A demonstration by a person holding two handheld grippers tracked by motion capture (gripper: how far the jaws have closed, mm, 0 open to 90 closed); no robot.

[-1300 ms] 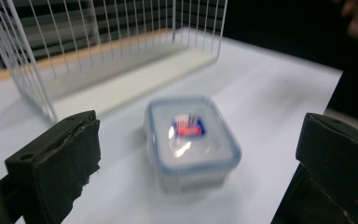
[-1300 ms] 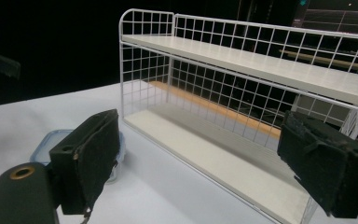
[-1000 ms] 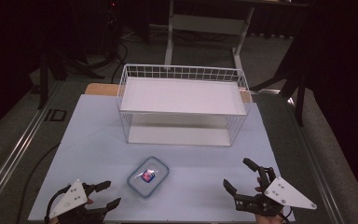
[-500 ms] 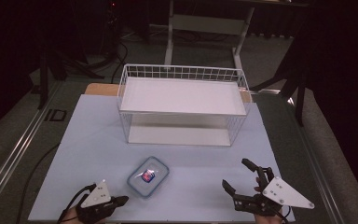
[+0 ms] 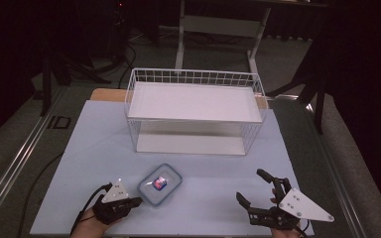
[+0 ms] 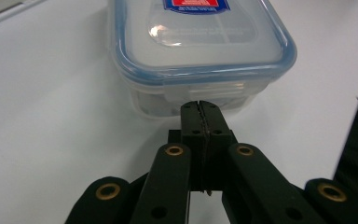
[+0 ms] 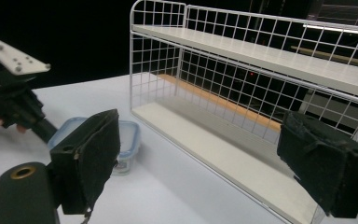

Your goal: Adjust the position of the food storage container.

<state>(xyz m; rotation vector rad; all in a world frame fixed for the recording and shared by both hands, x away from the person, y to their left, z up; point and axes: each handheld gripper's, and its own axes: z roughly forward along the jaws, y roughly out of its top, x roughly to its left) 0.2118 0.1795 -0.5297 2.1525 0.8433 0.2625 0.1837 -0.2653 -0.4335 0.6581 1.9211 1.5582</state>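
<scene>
Now the left gripper (image 5: 135, 201) sits low at the near edge of the white worktop (image 5: 94, 148), its fingers (image 6: 200, 114) clenched together with nothing between them, tips right at the near short wall of the clear lidded food container (image 5: 159, 184). That container lies flat in front of the white wire shelf rack (image 5: 194, 116). Over on the right, the right gripper (image 5: 255, 187) hovers well apart, fingers (image 7: 91, 163) spread wide and released.
</scene>
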